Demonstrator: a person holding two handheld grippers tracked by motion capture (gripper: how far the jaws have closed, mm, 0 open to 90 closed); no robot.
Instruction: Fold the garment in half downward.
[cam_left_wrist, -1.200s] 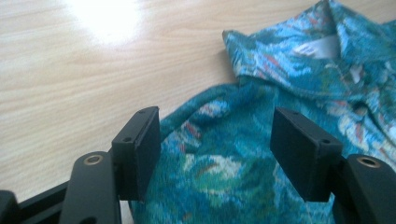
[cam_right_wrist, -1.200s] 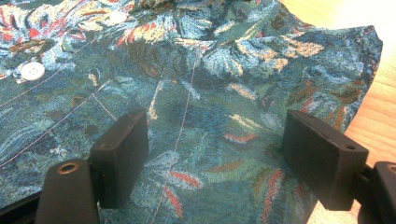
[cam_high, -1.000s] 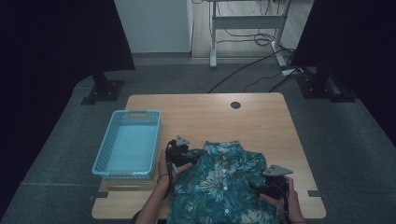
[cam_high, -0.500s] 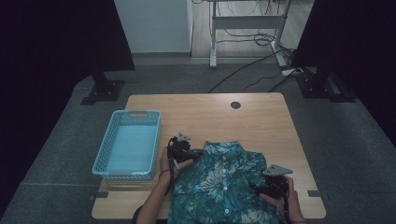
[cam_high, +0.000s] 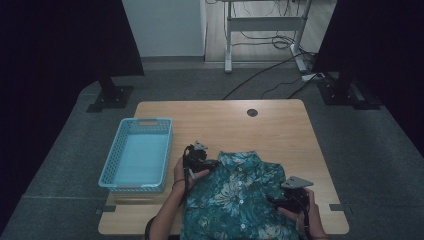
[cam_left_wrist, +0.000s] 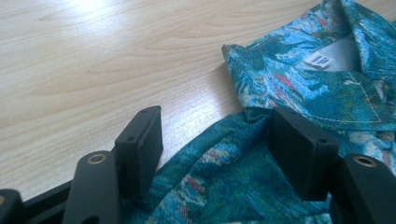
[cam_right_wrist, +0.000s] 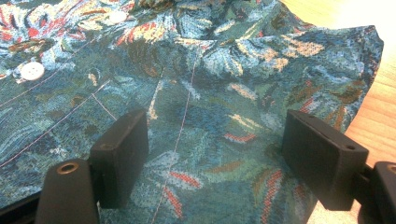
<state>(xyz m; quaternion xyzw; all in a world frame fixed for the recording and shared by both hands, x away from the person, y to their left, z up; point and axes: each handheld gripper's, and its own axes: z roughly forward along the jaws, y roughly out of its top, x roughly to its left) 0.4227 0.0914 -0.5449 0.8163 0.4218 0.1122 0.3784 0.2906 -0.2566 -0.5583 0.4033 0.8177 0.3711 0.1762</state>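
A teal floral button-up shirt (cam_high: 240, 200) lies face up near the table's front edge, collar toward the far side. My left gripper (cam_high: 211, 164) is at the shirt's left shoulder. In the left gripper view its jaws (cam_left_wrist: 215, 126) stand wide with a raised fold of shirt (cam_left_wrist: 224, 158) between them, beside the collar and label (cam_left_wrist: 320, 59). My right gripper (cam_high: 274, 201) rests over the shirt's right sleeve. In the right gripper view (cam_right_wrist: 217, 135) its jaws stand wide over flat fabric (cam_right_wrist: 205, 84), with the sleeve's edge at the right.
A light blue plastic basket (cam_high: 147, 121) stands at the table's left, close to my left hand. The wooden table (cam_high: 225, 125) has a round cable hole (cam_high: 252, 113) at the far middle. Dark curtains, stand feet and floor cables lie beyond the table.
My left gripper has crept slightly up and right at the shirt's shoulder. The right gripper has stayed put.
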